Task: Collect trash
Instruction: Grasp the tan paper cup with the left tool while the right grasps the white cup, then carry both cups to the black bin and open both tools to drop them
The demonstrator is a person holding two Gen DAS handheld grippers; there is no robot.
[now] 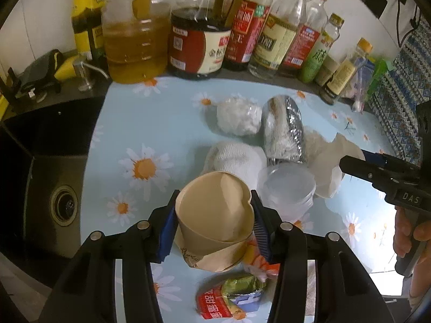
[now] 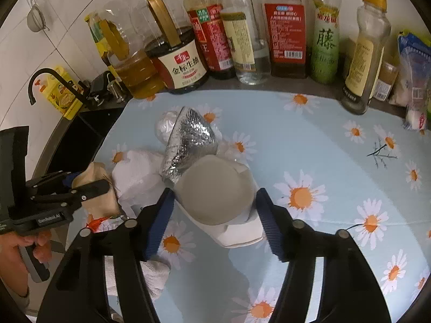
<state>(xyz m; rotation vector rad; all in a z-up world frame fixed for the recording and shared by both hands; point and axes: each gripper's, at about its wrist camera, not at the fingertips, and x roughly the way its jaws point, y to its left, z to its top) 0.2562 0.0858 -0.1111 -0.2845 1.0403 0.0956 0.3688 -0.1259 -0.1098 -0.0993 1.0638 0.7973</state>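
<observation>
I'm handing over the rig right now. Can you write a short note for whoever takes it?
Left claw: closed on the dented brown paper cup.
Right claw: around the crumpled white paper cup; left pad touches, right pad not clearly.
Still on the daisy-print blue cloth: silver foil pouch, clear plastic cup, white tissue wad, red and green snack wrappers.
Done: nothing visibly binned.
Left: lift both cups, then collect the rest.

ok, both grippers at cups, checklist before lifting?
1. Left gripper pads pressing brown paper cup: ok, rim dented.
2. Right gripper pads both touching white paper cup: cannot tell.
3. Foil bag clear of white paper cup: not ok, they overlap.
4. Clear plastic cup clear of brown paper cup: cannot tell.
5. Bottles clear of both grippers: ok.
</observation>
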